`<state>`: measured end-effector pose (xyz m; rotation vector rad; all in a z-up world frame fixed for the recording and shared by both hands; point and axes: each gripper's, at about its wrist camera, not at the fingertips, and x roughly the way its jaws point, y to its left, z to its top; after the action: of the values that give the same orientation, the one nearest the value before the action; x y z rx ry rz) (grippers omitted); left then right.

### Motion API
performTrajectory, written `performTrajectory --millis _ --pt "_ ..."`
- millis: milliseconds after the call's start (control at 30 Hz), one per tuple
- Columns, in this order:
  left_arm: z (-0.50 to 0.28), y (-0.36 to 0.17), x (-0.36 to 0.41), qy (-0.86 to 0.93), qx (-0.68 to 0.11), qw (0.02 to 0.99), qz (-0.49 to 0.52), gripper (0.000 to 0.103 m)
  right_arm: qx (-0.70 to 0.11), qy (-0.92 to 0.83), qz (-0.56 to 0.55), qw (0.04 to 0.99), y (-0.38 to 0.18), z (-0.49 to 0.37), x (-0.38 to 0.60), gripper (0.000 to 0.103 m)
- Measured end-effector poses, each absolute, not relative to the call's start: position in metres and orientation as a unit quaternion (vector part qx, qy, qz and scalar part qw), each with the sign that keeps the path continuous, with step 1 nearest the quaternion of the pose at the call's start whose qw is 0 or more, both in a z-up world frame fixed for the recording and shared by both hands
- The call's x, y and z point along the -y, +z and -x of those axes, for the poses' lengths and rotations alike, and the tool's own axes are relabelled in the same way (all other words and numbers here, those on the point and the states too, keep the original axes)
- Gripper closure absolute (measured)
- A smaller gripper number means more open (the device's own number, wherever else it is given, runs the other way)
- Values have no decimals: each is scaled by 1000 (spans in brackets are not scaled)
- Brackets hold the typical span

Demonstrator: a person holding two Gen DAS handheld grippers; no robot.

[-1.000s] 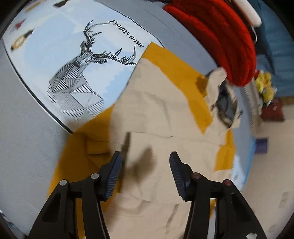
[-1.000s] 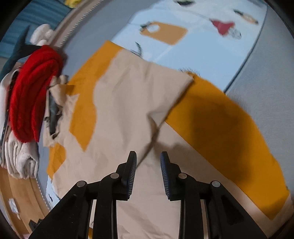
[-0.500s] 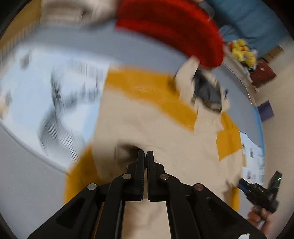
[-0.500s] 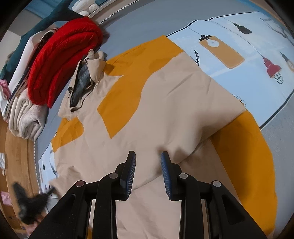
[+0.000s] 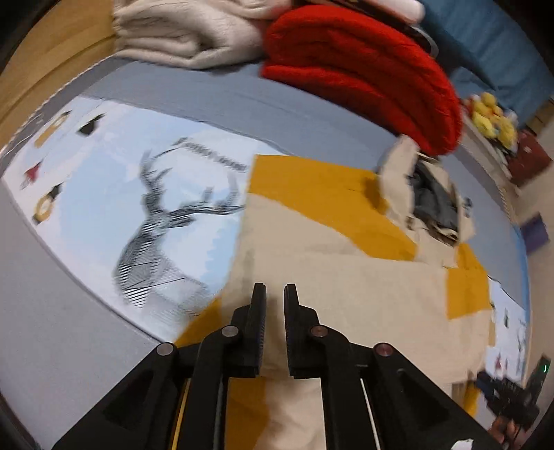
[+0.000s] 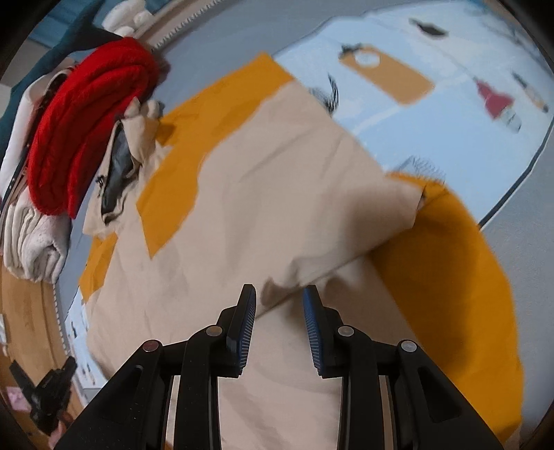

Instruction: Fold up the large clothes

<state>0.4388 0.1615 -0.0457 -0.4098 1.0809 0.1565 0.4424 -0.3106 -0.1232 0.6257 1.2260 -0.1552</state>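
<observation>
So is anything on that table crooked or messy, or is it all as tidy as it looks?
Mostly tidy, but the beige and mustard garment is uneven: its collar end is bunched up against the folded red knit, showing dark lining, and one folded flap lies slanted, leaving a mustard panel uncovered. Nothing looks spilled or torn.

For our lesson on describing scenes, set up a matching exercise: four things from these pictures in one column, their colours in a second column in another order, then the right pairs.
Things:
1. jumper
2. jacket
3. deer print
4. folded blanket

Colours:
A. black lines on pale blue
B. off-white
C. red
D. beige with orange patches

Pairs: 1-C, 2-D, 3-A, 4-B
</observation>
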Motion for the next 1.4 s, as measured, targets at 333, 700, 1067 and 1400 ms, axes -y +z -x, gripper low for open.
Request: performTrajectory --millis 333,700,1067,1400 --pt "-448 -129 -149 56 -629 747 208 86 -584 -80 -301 750 -161 -453 331 73" --pt "-439 -48 -129 34 -534 833 138 80 -511 -83 -229 824 -74 -445 316 73" --pt "-431 -4 -84 24 -461 885 64 66 -410 -43 -42 910 16 -419 266 73" --pt "-431 -14 -48 10 -458 889 10 62 -403 -41 -24 914 31 -414 278 73"
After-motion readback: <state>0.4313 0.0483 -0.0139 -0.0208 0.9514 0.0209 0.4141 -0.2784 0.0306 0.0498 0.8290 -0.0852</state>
